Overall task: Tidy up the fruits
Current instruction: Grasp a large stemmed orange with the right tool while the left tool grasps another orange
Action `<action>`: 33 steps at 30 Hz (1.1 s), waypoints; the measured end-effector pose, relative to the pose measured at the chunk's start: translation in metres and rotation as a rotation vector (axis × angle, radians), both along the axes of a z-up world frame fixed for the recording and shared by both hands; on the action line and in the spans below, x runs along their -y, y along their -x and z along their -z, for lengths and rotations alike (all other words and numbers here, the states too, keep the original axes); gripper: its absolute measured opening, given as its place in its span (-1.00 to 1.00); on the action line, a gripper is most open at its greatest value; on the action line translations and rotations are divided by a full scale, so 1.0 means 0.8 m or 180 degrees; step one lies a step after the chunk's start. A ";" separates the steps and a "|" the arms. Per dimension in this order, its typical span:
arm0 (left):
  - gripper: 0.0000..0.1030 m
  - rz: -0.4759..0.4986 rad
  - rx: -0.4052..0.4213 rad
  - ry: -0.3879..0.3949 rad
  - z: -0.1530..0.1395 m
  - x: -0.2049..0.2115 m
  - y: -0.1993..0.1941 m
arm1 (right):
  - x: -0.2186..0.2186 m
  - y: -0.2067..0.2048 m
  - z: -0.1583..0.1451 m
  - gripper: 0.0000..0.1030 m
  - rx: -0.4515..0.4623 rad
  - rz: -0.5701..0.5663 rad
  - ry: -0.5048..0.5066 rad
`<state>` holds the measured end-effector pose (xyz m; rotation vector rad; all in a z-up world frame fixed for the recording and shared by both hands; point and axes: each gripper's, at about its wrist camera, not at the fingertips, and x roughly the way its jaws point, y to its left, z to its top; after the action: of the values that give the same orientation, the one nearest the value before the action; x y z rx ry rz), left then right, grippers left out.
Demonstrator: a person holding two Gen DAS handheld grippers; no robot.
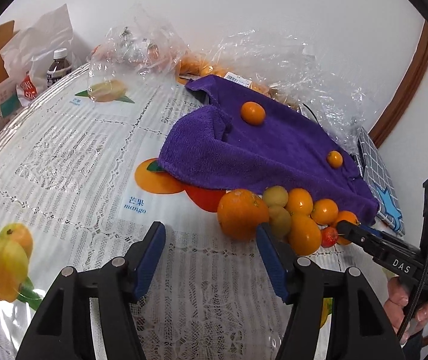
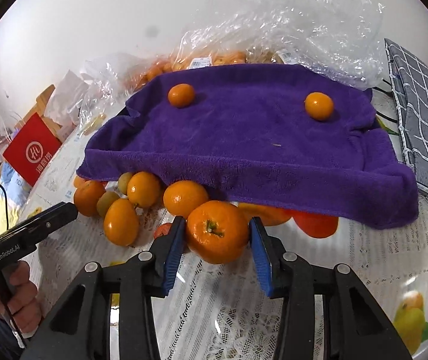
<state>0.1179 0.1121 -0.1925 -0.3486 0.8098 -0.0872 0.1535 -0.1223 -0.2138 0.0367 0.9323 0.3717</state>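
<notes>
Organizing fruits, early stage. The right gripper (image 2: pixel 215 234) brackets a large mandarin (image 2: pixel 217 231), stem toward the camera, at the near edge of the fruit pile (image 2: pixel 141 201); its jaws are spread to either side of the fruit, the left pad touching or nearly touching the peel and the right pad just beside it, so a firm pinch cannot be confirmed. The left gripper (image 1: pixel 210 240) hangs over the lace-and-vinyl tablecloth (image 1: pixel 72 150) with its jaws spread wide and nothing between them; its right pad sits just in front of a big orange (image 1: pixel 241 213) at the left end of the same pile. A purple towel (image 2: pixel 244 138), draped over something raised, lies directly behind the pile and carries 2 small oranges (image 2: pixel 181 95), well apart, near its far edge. Judged from this, 2 fruits are placed and most remain: roughly 8 or more oranges, some yellowish fruits (image 1: pixel 275 195) and a small red one (image 1: pixel 328 236) lie clustered on the table. Bagged fruit in clear plastic (image 2: pixel 289 30) sits at the far side.
</notes>
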 end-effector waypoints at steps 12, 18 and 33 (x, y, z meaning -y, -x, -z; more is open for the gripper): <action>0.18 0.0029 0.0015 -0.0052 -0.001 0.007 0.001 | 0.056 0.046 -0.014 -0.17 0.0176 0.0241 0.0187; 0.17 0.0126 0.0078 -0.0008 -0.004 0.010 0.005 | 0.059 0.051 0.004 -0.16 0.0132 0.0272 0.0200; -0.24 0.0153 0.0026 -0.0540 -0.008 0.052 -0.023 | 0.062 0.077 -0.002 -0.18 0.0358 0.0249 0.0364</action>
<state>0.1365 0.0704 -0.1861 -0.1687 0.8116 -0.0642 0.0915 -0.1718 -0.2120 -0.0517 0.8367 0.2450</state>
